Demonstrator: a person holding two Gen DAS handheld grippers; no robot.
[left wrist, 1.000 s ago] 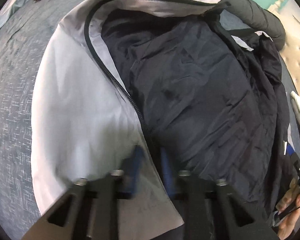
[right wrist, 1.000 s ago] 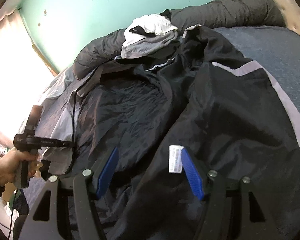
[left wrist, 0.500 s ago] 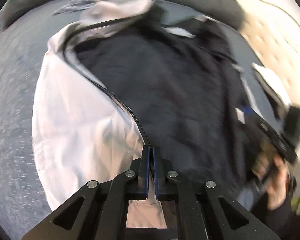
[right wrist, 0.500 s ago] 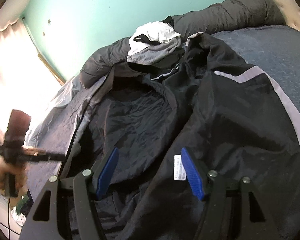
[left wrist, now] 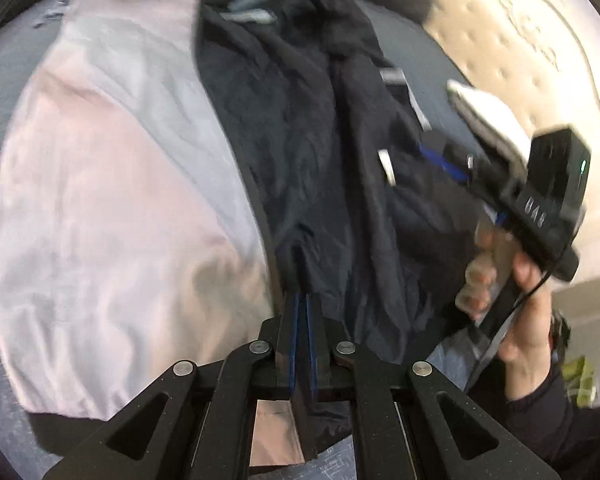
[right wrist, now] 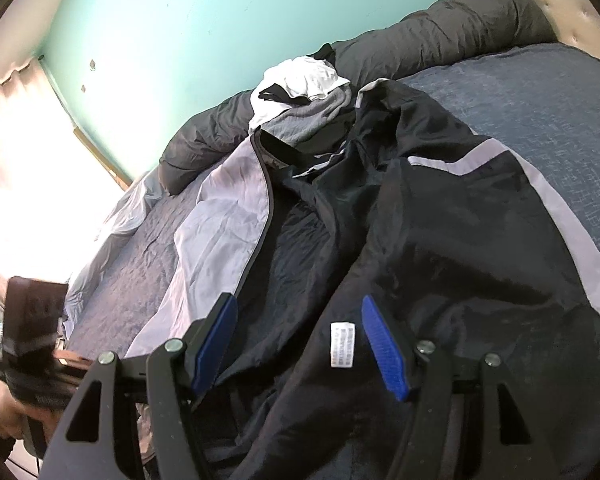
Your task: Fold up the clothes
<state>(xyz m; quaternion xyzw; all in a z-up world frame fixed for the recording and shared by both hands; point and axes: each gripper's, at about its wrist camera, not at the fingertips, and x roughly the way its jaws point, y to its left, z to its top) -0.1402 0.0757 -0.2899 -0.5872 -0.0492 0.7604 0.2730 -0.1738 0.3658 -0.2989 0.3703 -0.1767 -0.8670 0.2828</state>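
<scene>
The left tool [left wrist: 301, 308] is clamping the zipper edge of the dark navy and pale grey nylon jacket [left wrist: 300, 152], which is lying spread on the blue-grey bed [right wrist: 540, 100]. The right tool [right wrist: 296, 344] is hovering with its jaws apart over the jacket's white care label [right wrist: 343, 345].

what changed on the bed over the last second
The left claw closed on the zipper edge of the jacket and dragged the pale grey front panel across, so more grey now covers the dark lining. The right claw stayed open over the lining by the white care label, gripping nothing. The clothes pile and dark duvet did not move.
</scene>
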